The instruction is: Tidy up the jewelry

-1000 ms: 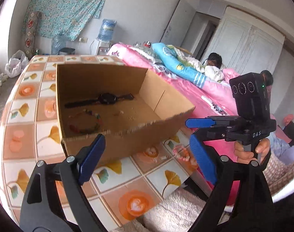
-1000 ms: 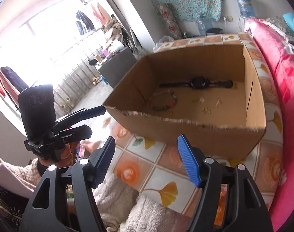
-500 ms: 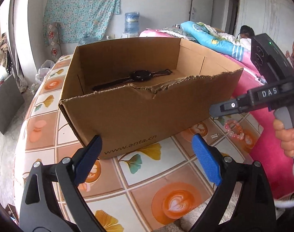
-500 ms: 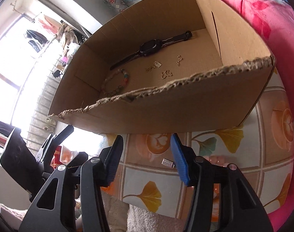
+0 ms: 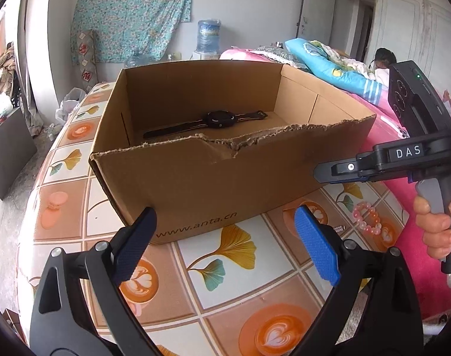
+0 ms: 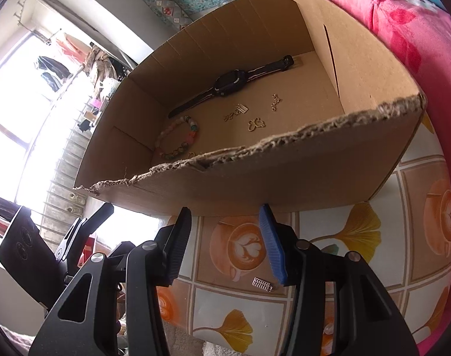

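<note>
An open cardboard box (image 5: 213, 184) stands on the patterned tabletop. Inside lie a black watch (image 6: 230, 81), a beaded bracelet (image 6: 178, 139) and small gold charms (image 6: 256, 123). In the left wrist view the watch (image 5: 219, 118) shows over the torn front wall. In front of the box, on the table, lie a pink bead bracelet (image 5: 368, 218) and a small silver charm (image 6: 262, 284). My left gripper (image 5: 225, 243) is open and empty before the box. My right gripper (image 6: 224, 237) is half open with nothing between its pads, the silver charm just below its right finger.
The tabletop (image 5: 225, 267) has orange and ginkgo-leaf tiles. A pink bed (image 6: 403, 29) runs along the right side, with people at its far end. A hand (image 5: 436, 228) holds the right gripper's grip. A white towel lies at the table's near edge.
Both grippers have sunk toward the table in front of the box and tilted. The right jaws have narrowed. The silver charm has come into the right wrist view.
</note>
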{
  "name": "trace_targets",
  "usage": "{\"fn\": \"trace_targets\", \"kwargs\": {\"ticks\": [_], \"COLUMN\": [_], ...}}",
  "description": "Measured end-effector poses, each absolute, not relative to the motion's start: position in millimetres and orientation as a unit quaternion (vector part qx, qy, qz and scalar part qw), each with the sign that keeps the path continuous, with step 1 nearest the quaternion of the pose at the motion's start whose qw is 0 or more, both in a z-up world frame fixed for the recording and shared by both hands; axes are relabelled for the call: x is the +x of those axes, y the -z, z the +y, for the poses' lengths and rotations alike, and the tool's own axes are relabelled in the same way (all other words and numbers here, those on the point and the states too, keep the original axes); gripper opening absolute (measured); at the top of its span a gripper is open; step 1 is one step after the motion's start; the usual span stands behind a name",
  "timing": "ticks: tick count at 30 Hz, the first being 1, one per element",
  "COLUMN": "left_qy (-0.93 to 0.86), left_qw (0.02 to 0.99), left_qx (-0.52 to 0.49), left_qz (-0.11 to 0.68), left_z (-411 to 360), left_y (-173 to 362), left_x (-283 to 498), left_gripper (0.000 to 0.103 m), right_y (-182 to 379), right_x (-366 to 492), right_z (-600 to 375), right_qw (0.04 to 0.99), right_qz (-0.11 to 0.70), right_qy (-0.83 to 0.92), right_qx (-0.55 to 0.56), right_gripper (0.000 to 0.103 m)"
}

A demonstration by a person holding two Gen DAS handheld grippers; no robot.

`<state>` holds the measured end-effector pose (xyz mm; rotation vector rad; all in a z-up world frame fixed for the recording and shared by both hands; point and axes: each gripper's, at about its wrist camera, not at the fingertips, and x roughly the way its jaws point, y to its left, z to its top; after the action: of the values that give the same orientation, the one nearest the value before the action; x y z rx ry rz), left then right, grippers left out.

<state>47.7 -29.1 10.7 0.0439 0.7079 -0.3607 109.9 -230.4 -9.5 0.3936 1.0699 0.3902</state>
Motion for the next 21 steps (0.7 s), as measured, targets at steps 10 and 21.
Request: {"fn": "trace_targets", "kwargs": {"ticks": [10, 21], "left_qy": [0.149, 0.116], "left_qw": [0.904, 0.897], "left_qx": [0.102, 0.105], "left_qz": [0.387, 0.413], "left_z": [-47, -42], "left_y": [21, 33], "left_x": [31, 36], "left_gripper": [0.091, 0.095], "right_y": [3, -38], "right_x": [76, 38], "right_z": [-236, -244], "right_qw": [0.845, 0.893], "right_qz": [0.509, 0.447], "right_qy": [-0.132, -0.016], "right_qx": [0.094, -0.052], "right_gripper": [0.069, 0.096]}}
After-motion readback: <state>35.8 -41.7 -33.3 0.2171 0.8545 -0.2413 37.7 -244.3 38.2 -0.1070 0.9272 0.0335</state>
